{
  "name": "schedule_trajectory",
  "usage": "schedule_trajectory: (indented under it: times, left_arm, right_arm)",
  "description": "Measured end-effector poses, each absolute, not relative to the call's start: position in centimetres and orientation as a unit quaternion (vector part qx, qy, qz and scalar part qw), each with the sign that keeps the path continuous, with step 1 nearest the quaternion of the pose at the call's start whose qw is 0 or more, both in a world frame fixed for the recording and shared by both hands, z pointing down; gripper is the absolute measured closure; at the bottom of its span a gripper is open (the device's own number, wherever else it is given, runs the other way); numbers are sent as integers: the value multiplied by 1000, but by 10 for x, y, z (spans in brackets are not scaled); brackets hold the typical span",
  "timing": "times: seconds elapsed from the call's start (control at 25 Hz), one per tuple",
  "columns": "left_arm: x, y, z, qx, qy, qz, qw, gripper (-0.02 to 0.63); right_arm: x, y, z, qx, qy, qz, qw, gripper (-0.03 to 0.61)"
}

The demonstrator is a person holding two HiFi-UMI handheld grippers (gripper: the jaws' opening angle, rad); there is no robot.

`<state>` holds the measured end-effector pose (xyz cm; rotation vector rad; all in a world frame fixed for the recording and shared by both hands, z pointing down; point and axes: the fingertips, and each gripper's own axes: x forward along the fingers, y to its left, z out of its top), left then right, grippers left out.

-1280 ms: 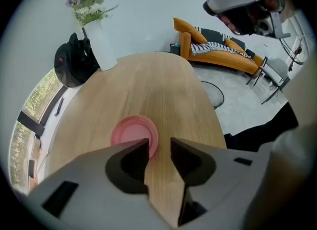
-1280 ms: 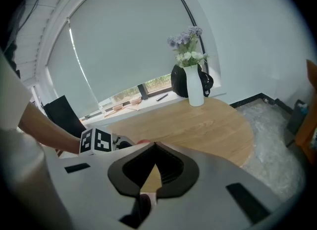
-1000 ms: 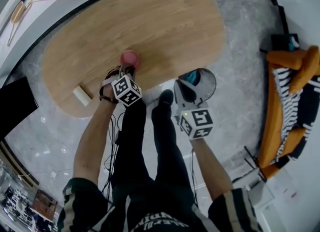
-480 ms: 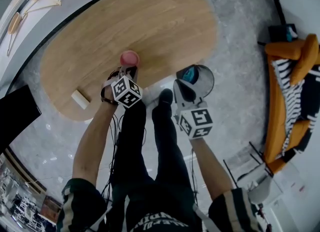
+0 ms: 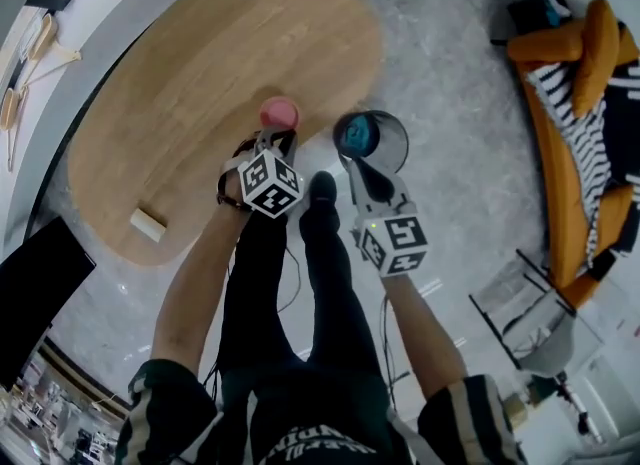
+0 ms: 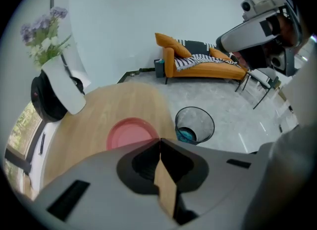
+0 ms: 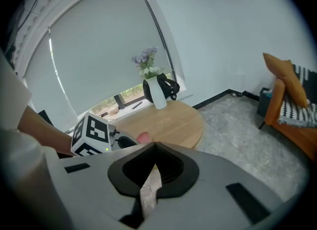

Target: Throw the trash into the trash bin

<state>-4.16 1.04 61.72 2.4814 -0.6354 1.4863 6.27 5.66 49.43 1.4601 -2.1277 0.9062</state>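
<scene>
A pink cup (image 5: 279, 111) hangs over the right front part of the wooden table (image 5: 190, 83). My left gripper (image 5: 277, 137) is shut on its near rim. In the left gripper view the pink cup (image 6: 130, 131) lies just past the meeting jaws of my left gripper (image 6: 159, 141). The round wire trash bin (image 5: 371, 139) stands on the floor beside the table, with blue trash (image 5: 357, 134) in it. My right gripper (image 5: 353, 162) hovers at the bin's near rim, shut and with nothing in it. Its jaws touch in the right gripper view (image 7: 155, 146).
A small wooden block (image 5: 147, 223) lies near the table's left front edge. A white vase (image 6: 64, 88) with flowers stands at the table's far end. An orange sofa (image 5: 575, 133) with a striped blanket stands to the right. My legs are below both grippers.
My left gripper has moved right along the table toward the bin, and the pink cup has gone with it. The right gripper has shifted up to the bin's near rim.
</scene>
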Motion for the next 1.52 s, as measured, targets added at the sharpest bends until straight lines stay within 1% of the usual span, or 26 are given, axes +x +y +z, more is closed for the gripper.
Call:
schedule_trajectory:
  times: [0.28, 0.6, 0.88, 1.16, 1.36, 1.52]
  left_arm:
    - [57, 30, 616, 859, -141, 489, 55, 607]
    - [125, 65, 646, 861, -69, 502, 39, 607]
    - [158, 97, 702, 848, -28, 528, 41, 607]
    - [185, 112, 781, 833, -11, 550, 47, 607]
    - [196, 114, 839, 825, -6, 562, 66, 607]
    - [197, 125, 859, 819, -1, 568, 81, 606]
  right_arm:
    - [137, 80, 499, 581, -717, 340, 180, 578]
    - [200, 112, 516, 630, -669, 360, 158, 578]
    - [244, 141, 552, 649, -648, 371, 148, 578]
    - [275, 156, 597, 658, -635, 379, 142, 578]
    - [290, 157, 629, 662, -629, 381, 142, 578]
    - [300, 166, 644, 669, -614, 394, 140, 578]
